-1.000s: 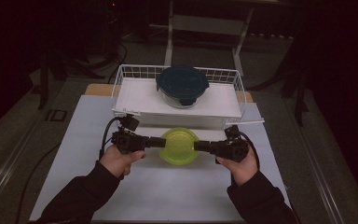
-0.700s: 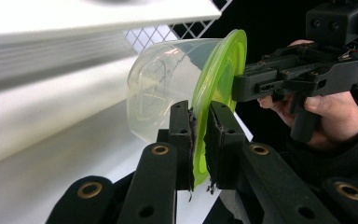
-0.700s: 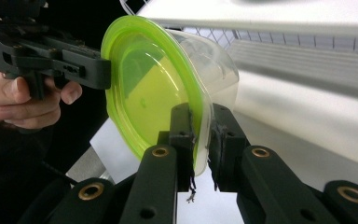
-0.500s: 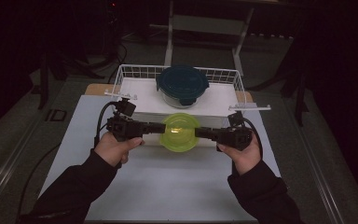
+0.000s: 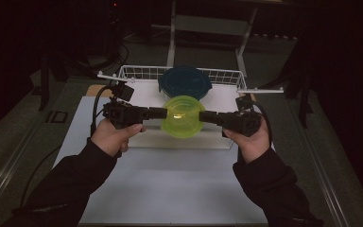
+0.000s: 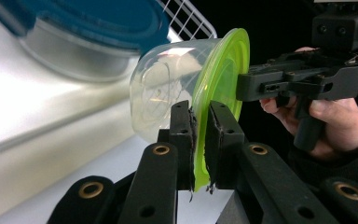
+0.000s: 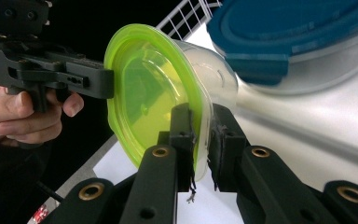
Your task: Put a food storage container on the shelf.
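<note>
A clear tub with a yellow-green lid [image 5: 183, 115] hangs in the air above the white table, in front of the wire basket. My left gripper [image 5: 163, 112] is shut on the lid's rim at its left side, and my right gripper [image 5: 204, 115] is shut on the rim at its right side. In the left gripper view the jaws [image 6: 200, 135] pinch the green lid [image 6: 221, 79], with the other gripper [image 6: 303, 77] across from them. In the right gripper view the jaws [image 7: 204, 135] clamp the same lid [image 7: 149, 93], and the left gripper [image 7: 51, 70] grips its far edge.
A round container with a dark blue lid [image 5: 184, 81] sits in the white wire basket [image 5: 227, 78] just behind the held tub. A white mat [image 5: 170, 189] covers the table in front. Dark floor and stands surround the table.
Both hands have lifted the green-lidded tub off the table; it now sits higher and closer to the basket in the high view. Both grips are unchanged.
</note>
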